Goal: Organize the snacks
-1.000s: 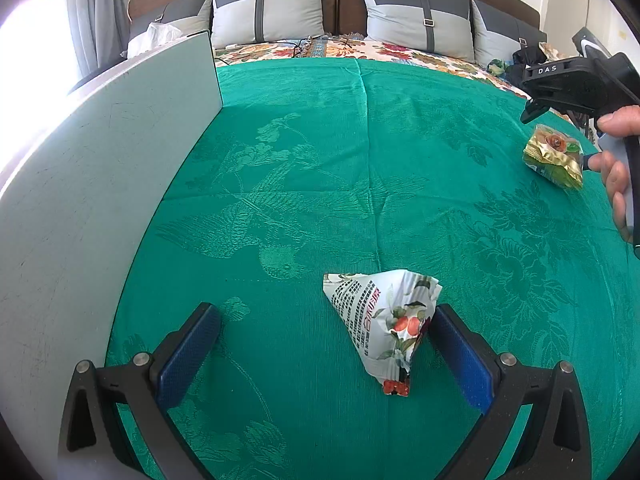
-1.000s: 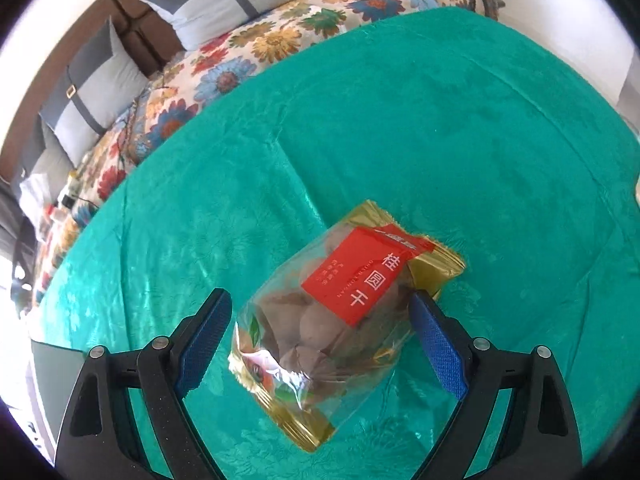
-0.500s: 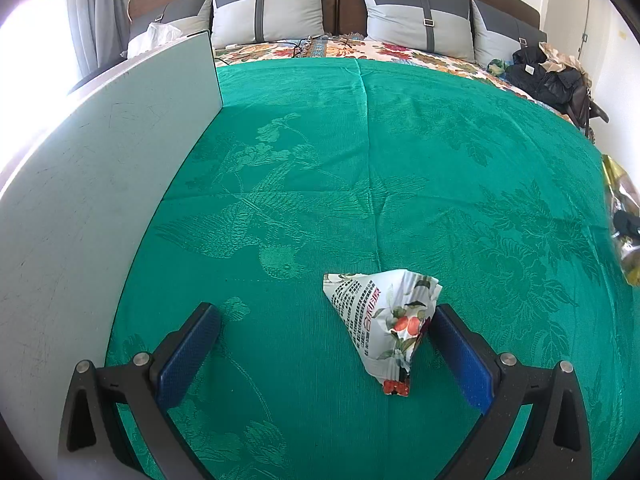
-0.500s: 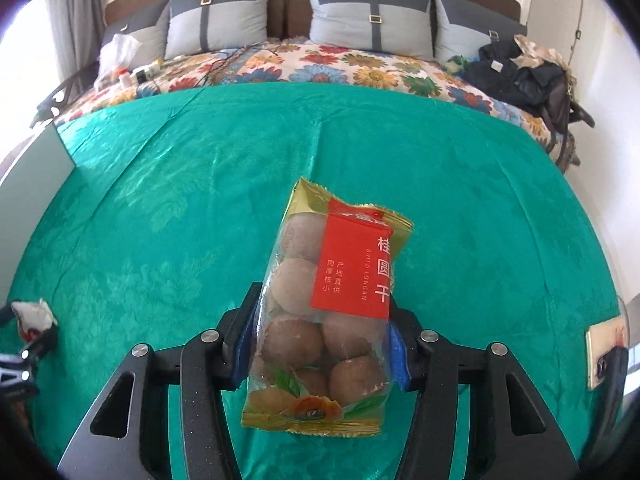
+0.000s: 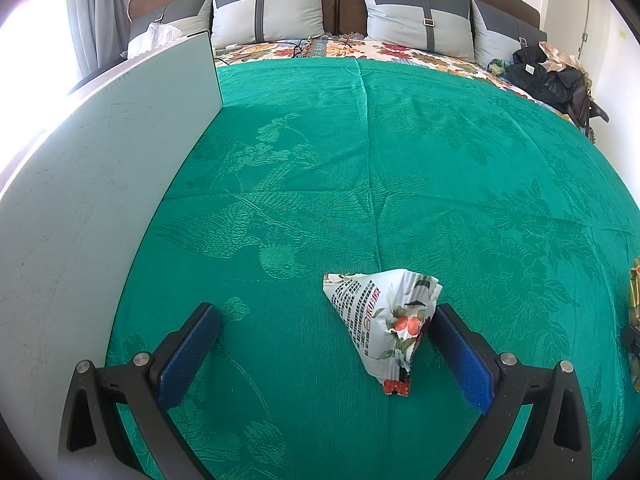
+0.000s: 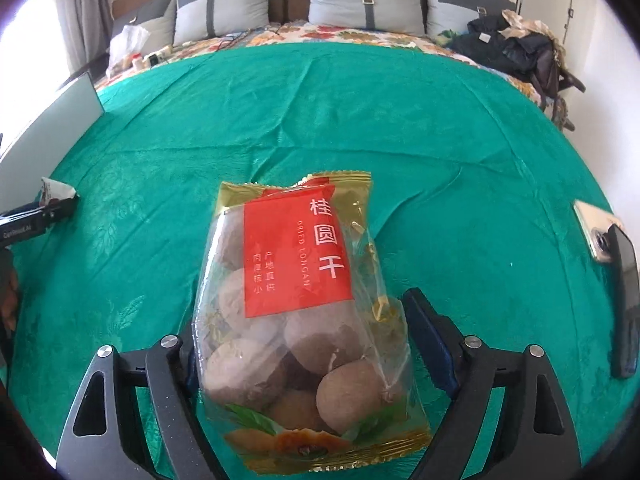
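A white triangular snack packet (image 5: 382,320) with fruit print lies on the green bedspread (image 5: 380,160). My left gripper (image 5: 324,344) is open around it, the packet resting against the right finger (image 5: 460,356). My right gripper (image 6: 300,340) holds a clear and gold bag of dried longan (image 6: 296,312) with a red label; the left finger presses the bag, the right finger (image 6: 428,344) stands a little off it. The bag's edge shows at the far right of the left wrist view (image 5: 634,292). The white packet also shows in the right wrist view (image 6: 56,190).
A pale grey upright panel (image 5: 92,200) runs along the bed's left side. Grey pillows (image 5: 272,4) line the headboard. Dark clothes (image 5: 552,76) are piled at the far right corner. A phone (image 6: 596,232) and a dark flat object (image 6: 624,300) lie at the right.
My right gripper closed on the longan bag, lifted it and turned to face the headboard, then moved toward the left gripper while its jaws eased wider. The left gripper and white packet stayed still.
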`<state>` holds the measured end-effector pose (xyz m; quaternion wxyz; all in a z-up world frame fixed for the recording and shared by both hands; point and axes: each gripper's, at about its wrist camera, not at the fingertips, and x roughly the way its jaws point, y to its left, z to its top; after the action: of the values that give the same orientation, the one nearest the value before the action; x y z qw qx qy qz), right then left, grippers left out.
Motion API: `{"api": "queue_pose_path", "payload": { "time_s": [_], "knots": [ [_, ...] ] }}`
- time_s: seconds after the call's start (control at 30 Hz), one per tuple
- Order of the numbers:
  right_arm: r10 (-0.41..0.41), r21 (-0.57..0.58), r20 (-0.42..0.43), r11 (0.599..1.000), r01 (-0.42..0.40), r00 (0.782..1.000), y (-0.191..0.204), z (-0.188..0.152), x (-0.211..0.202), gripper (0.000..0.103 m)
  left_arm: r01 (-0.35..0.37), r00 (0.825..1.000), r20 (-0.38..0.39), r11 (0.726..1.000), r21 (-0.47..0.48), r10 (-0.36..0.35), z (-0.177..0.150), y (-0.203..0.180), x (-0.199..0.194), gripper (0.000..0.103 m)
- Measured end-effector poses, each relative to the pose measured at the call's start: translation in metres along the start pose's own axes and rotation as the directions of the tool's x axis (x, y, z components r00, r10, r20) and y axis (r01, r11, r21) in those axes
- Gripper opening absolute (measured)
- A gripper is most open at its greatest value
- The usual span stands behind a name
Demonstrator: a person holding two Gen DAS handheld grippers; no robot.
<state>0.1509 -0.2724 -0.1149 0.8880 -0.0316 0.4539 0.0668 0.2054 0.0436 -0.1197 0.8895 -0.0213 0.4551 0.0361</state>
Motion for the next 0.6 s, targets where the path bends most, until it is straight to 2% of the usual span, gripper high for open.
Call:
{"api": "queue_pose_path", "payload": {
  "time_s": [0.17,0.6],
  "knots": [
    [-0.001,0.001,0.018,1.0,0.001,1.0,-0.0017,-0.0049,-0.0031,0.094,0.0,1.0,0.0,1.0,0.0,0.0,0.0,0.0,-0.0002,0.103],
    [-0.004,0.004,0.013,1.0,0.004,1.0,-0.0032,-0.0039,-0.0027,0.097,-0.002,1.0,0.0,1.0,0.002,0.002,-0.0001,0.0002,-0.0001,0.103]
  ]
}}
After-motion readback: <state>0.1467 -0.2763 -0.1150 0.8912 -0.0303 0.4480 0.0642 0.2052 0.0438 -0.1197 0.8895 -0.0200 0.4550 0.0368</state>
